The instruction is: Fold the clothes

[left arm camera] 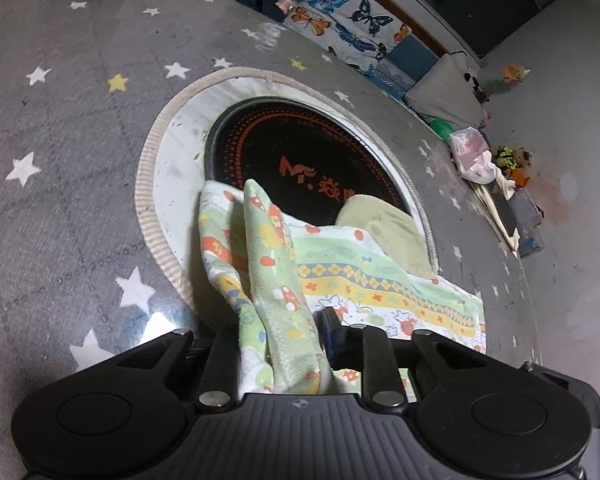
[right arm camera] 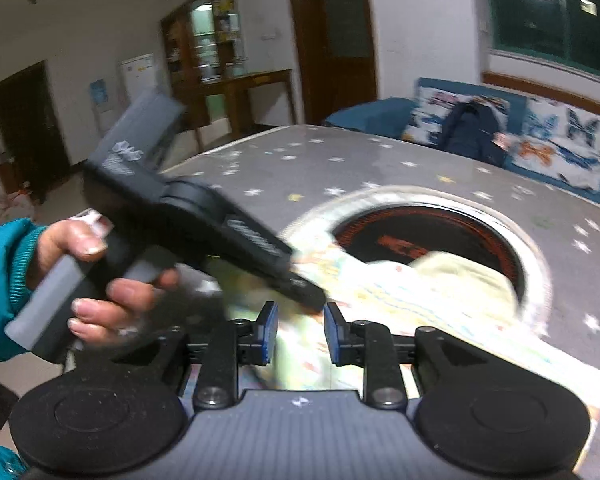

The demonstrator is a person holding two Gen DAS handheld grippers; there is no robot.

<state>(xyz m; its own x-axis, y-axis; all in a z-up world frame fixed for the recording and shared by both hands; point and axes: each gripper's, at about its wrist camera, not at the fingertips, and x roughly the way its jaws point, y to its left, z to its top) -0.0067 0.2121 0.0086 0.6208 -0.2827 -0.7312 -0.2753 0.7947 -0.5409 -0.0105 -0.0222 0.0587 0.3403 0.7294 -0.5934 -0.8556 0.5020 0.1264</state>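
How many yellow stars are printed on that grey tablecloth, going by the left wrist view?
2 show. One yellow star lies left of the round cutout; a second yellow star lies beyond its far edge. The patterned garment may hide more.

The left wrist camera looks steeply down, close over the star-patterned worktop (left arm camera: 60,128), with the round black plate (left arm camera: 300,160) toward twelve o'clock. The right wrist camera sits shallower and farther back, facing a sofa (right arm camera: 520,148) at one o'clock. Both views share the plate and the printed garment (left arm camera: 372,276).
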